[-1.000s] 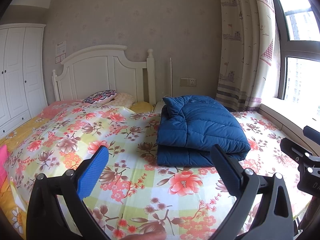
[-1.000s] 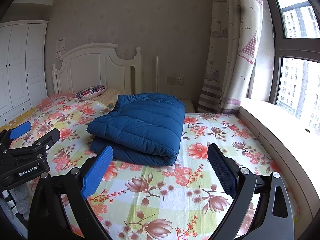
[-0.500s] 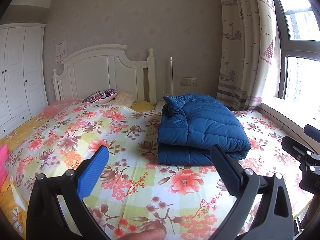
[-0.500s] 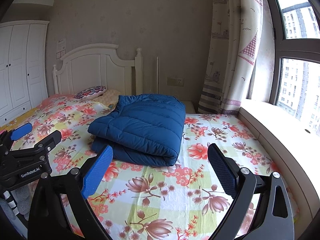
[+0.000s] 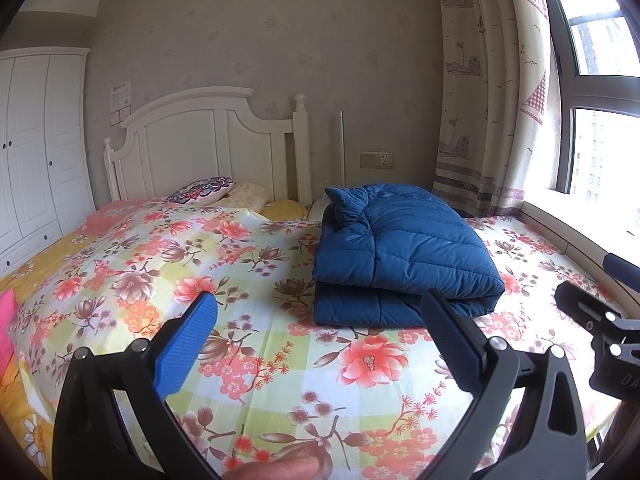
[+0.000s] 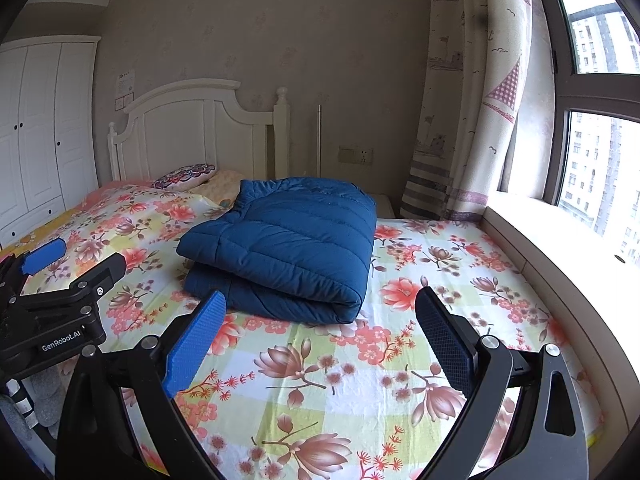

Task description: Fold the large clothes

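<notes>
The left gripper (image 5: 318, 320) hangs above the flowered bedsheet (image 5: 256, 364) with its blue-padded fingers spread wide, holding nothing. The right gripper (image 6: 320, 314) hovers beside it, likewise wide apart and empty. Ahead of both, apart from their tips, the folded dark-blue quilted down jacket (image 6: 288, 240) lies on the bed in a thick doubled stack, near the white wooden headboard (image 5: 208, 144).

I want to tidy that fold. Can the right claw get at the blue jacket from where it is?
Probably yes. The right claw is open and empty, and only bare bedspread lies between it and the jacket.
</notes>
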### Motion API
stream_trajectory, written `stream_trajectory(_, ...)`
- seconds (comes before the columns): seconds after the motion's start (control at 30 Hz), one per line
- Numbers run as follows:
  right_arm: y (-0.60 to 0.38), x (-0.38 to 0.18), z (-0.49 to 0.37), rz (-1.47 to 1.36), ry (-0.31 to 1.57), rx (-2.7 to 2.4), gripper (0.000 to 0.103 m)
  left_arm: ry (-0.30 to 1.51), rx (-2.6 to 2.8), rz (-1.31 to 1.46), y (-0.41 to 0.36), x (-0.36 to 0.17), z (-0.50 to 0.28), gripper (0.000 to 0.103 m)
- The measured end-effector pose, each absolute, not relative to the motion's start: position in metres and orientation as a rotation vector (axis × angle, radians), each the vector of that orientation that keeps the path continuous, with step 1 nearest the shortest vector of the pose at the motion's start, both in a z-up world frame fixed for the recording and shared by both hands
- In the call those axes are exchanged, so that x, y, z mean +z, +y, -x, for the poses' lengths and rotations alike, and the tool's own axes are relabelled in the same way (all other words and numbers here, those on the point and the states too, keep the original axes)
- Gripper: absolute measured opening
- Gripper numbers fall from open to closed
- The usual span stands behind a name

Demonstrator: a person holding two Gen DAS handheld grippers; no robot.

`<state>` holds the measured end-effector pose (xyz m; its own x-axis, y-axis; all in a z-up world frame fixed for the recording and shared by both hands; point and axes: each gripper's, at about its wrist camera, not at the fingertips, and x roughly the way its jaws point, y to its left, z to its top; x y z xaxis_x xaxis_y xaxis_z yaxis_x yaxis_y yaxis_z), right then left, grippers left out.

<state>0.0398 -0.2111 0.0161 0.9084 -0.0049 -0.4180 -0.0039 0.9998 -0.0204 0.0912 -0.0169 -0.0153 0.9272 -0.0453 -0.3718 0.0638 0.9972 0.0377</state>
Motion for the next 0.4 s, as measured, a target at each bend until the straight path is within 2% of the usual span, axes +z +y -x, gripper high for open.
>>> stream_trajectory(0.17, -0.214, 0.001, -0.056, 0.020, 0.476, 0.018, 0.091, 0.402, -0.119, -0.098, -0.022, -0.025, -0.113, 0.101)
stream_trajectory(0.23, -0.222, -0.003, -0.069, 0.012, 0.497, 0.029, 0.091, 0.481, -0.155, -0.089, -0.009, -0.028, -0.141, 0.101)
stream_trajectory(0.4, -0.296, 0.007, -0.116, -0.005, 0.564, -0.056, 0.091, 0.659, 0.048, -0.001, 0.106, -0.028, -0.259, 0.101)
